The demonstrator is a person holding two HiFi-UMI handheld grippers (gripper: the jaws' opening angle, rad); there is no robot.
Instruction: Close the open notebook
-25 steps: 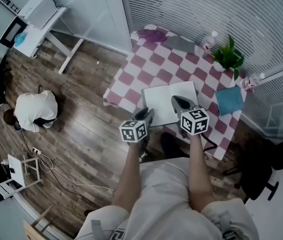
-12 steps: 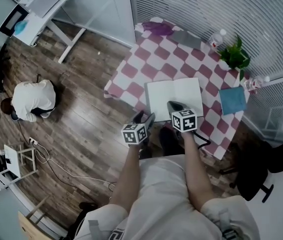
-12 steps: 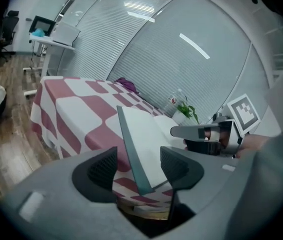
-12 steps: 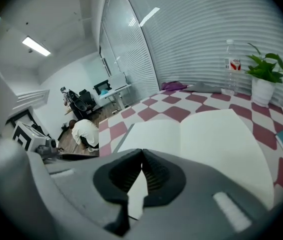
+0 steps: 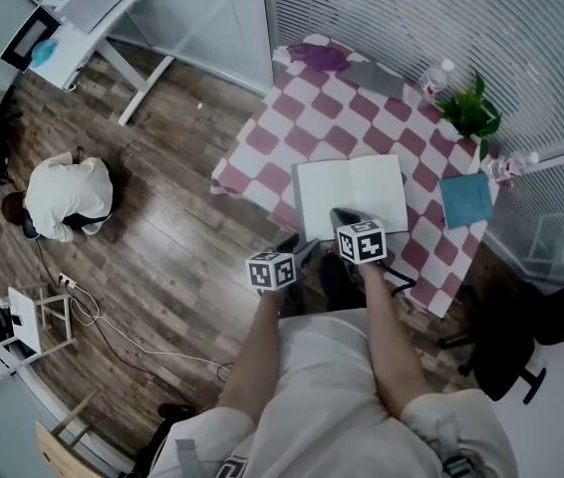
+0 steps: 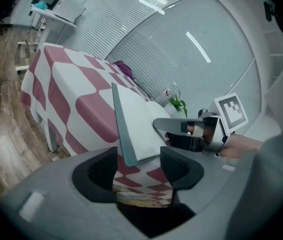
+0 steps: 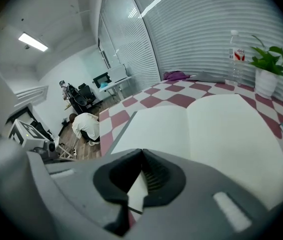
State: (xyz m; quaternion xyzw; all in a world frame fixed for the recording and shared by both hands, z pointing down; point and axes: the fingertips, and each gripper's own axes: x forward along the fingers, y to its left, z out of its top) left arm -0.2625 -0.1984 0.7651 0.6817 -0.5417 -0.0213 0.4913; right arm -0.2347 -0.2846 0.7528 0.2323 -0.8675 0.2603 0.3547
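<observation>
Notebook (image 5: 352, 195) lies open flat by the near edge of the bench (image 5: 292, 127), spread wide along that edge, spine running away from us. Left tool (image 5: 299, 250) is at its near-left corner. Its jaws have just been opening and are now fully apart, w/ that cover corner lined up between them, pads not on it. Right tool (image 5: 342, 217) is closed on nothing, over the near edge approx. at the spine. Left's nearer the free cover, so we'd swing that half rightward over the spine.

The person wore pale grey clothes (image 5: 322, 396), and the dark grey left gripper (image 5: 300, 250) and right gripper (image 5: 340, 217) each bore a white cube (image 5: 270, 271) with black square markers.
</observation>
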